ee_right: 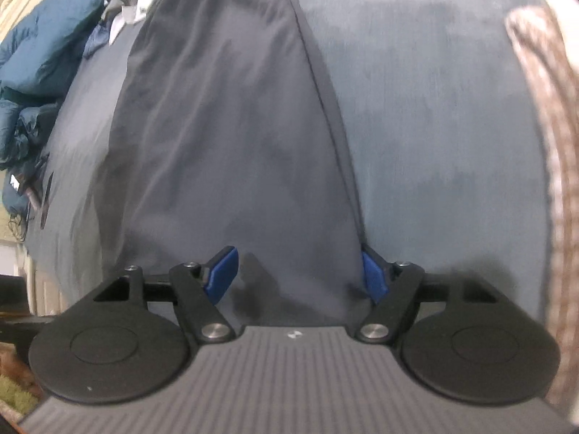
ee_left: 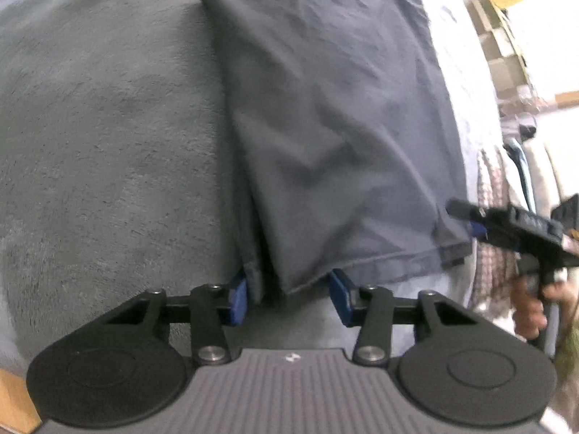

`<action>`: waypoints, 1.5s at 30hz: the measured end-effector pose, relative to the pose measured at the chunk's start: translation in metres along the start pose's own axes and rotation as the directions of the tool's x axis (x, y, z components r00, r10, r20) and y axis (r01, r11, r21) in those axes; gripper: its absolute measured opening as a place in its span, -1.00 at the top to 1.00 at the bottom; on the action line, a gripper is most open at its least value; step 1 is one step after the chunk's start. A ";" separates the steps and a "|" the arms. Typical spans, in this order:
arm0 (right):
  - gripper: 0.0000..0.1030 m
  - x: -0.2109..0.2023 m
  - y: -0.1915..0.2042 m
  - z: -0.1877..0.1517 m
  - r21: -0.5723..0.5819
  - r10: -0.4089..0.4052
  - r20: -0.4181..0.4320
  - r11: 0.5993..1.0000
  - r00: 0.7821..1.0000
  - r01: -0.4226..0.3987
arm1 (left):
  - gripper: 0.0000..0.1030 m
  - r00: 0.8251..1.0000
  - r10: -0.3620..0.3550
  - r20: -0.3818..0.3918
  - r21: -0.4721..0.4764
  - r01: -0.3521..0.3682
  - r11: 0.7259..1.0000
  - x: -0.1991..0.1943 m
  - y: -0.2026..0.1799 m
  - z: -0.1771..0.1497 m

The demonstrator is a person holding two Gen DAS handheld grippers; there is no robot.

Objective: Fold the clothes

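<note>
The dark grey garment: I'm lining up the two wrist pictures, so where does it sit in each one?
Left wrist view: the dark grey garment runs from top centre down to its hem corner between the left hand-held gripper pads.
Right wrist view: the garment fills the centre, narrowing toward the top.
Shared landmark: the grey plush bed cover beneath it.

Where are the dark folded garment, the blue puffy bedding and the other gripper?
dark folded garment (ee_left: 325, 126): left wrist view, middle of its top layer.
blue puffy bedding (ee_right: 43, 47): right wrist view, its upper bulge at the left edge.
right gripper (ee_left: 466, 217): left wrist view, between its fingertips.
</note>
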State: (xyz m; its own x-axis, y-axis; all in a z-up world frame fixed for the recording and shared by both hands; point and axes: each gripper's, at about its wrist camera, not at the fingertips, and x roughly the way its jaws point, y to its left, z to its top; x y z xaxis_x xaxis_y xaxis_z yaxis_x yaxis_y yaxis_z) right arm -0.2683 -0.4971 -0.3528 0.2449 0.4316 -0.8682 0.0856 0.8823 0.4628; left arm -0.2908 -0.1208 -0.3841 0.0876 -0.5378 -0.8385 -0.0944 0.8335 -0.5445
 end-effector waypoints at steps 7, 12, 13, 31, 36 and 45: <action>0.36 -0.004 -0.013 0.005 0.040 0.009 -0.061 0.999 0.998 -0.007 | 0.67 0.999 0.037 0.000 -0.036 -0.037 0.999 -0.007 0.001 -0.001; 0.84 -0.009 -0.018 0.001 0.007 0.023 -0.122 1.000 0.992 -0.023 | 0.86 0.996 0.083 0.022 0.015 -0.083 0.996 -0.017 -0.014 -0.008; 0.90 -0.010 -0.016 0.000 -0.006 0.019 -0.126 1.000 0.992 -0.020 | 0.87 0.996 0.083 0.026 0.017 -0.083 0.996 -0.020 -0.015 -0.009; 0.97 -0.069 0.029 0.056 0.033 0.137 0.117 0.989 0.984 -0.142 | 0.88 0.952 -0.107 0.288 0.025 0.104 0.994 -0.129 -0.029 0.076; 0.97 -0.062 0.044 0.106 -0.003 0.145 0.194 0.989 0.970 -0.147 | 0.88 0.935 -0.141 0.325 0.044 0.134 0.990 -0.131 -0.025 0.127; 0.97 -0.027 0.066 0.209 -0.077 0.159 0.306 0.987 0.939 -0.142 | 0.88 0.896 -0.187 0.402 0.071 0.174 0.982 -0.110 -0.017 0.234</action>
State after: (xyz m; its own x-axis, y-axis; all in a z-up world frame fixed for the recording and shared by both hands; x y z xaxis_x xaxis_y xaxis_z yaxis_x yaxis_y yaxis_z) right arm -0.0678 -0.4896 -0.2609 0.5390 0.4882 -0.6864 -0.0247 0.8237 0.5664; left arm -0.0670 -0.0457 -0.2772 0.4952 -0.5871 -0.6404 -0.0074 0.7343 -0.6788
